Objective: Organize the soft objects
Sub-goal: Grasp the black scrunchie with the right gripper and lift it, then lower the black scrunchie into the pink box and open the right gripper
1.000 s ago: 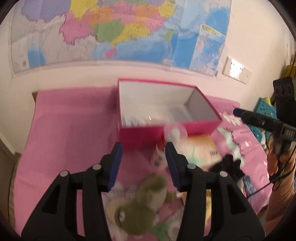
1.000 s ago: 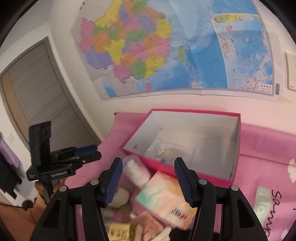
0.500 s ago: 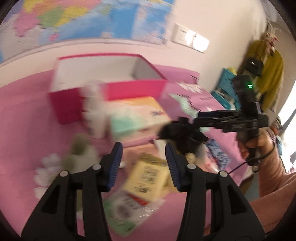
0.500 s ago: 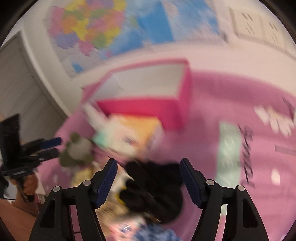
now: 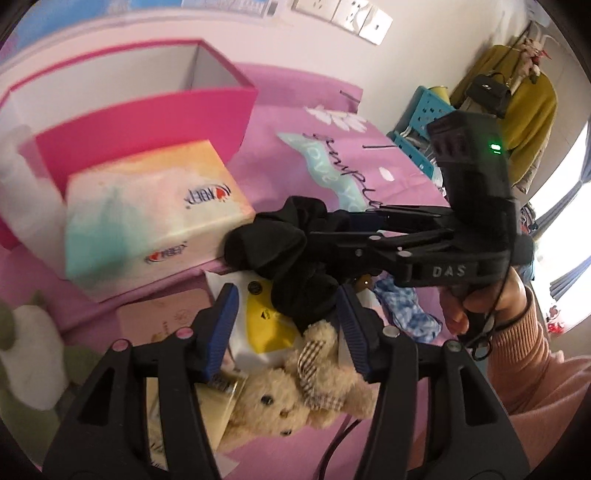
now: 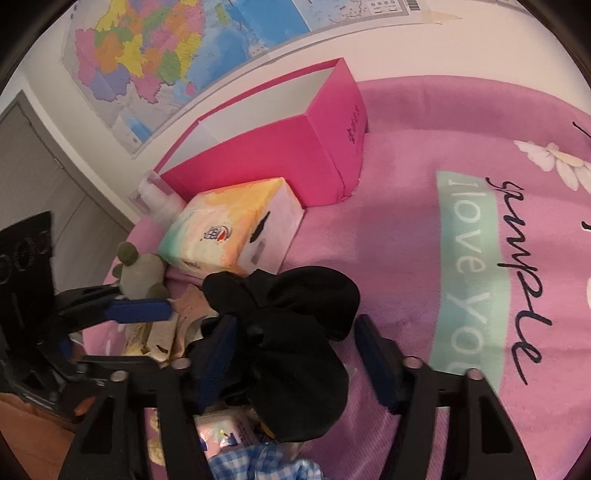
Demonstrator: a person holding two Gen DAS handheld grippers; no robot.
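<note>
step: grasping black cloth | cloth: in front of pink box, by tissue pack | right tool: wide, straddling cloth | left tool: wide, empty | next: close, lift toward box

Wall: pale, plain finish. A large coloured map is fixed to it; its lower right corner is taped. White socket plates sit on the same wall. A grey door stands at the left. Pink blanket with daisy print and lettering covers the surface beneath. Far right: teal perforated crate, then a mustard garment with a black handbag hanging against it. Bright daylight enters through a window at right edge
</note>
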